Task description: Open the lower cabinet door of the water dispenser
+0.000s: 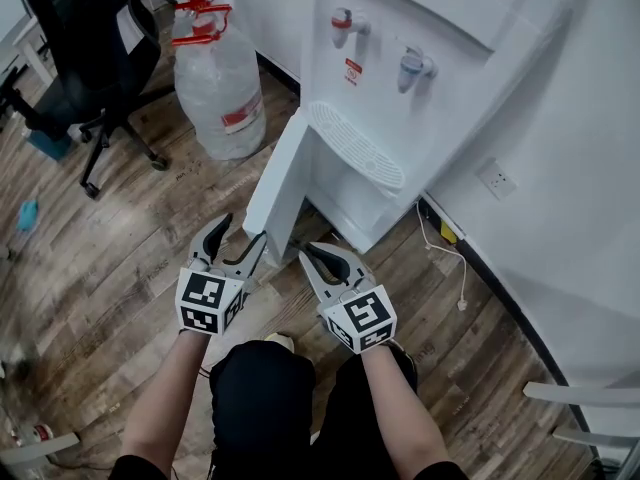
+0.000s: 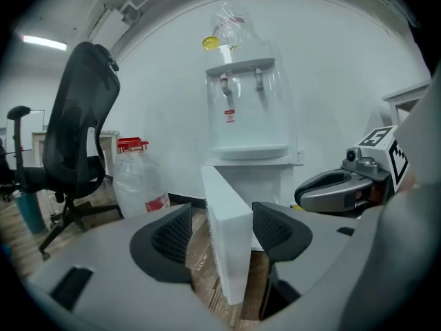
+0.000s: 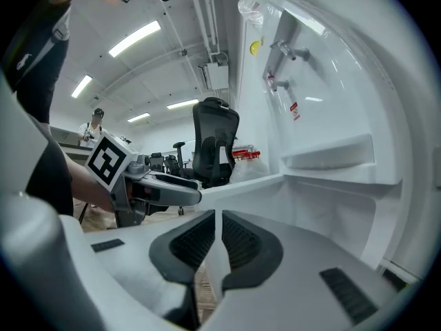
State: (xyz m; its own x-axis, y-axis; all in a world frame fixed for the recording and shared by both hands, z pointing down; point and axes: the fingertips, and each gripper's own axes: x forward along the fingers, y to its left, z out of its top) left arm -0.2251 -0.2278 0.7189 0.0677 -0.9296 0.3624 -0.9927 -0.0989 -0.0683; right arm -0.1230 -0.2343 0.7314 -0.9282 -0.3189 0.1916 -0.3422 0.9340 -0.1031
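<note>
While my left tool (image 2: 220,235) stands released, its pads straddle the free edge of the cabinet door (image 1: 272,193). One pad sits just beside the panel and the other is clear of it, so nothing is pinched. My right tool (image 3: 216,236) is all but clenched. Only a slit of white shows between its pads, which I take to be the door's inner face behind it, not something held.

The door already stands swung out from the base of the water dispenser (image 1: 420,28), roughly square to the front, with its free edge towards me above the wooden floor (image 1: 120,238).

I judge the panel to be stiff, light and glossy, so it should swing easily on its hinge but may slip under the pads. The free upright edge, farthest from the hinge, looks like the best place to hold, with a gentle squeeze.
</note>
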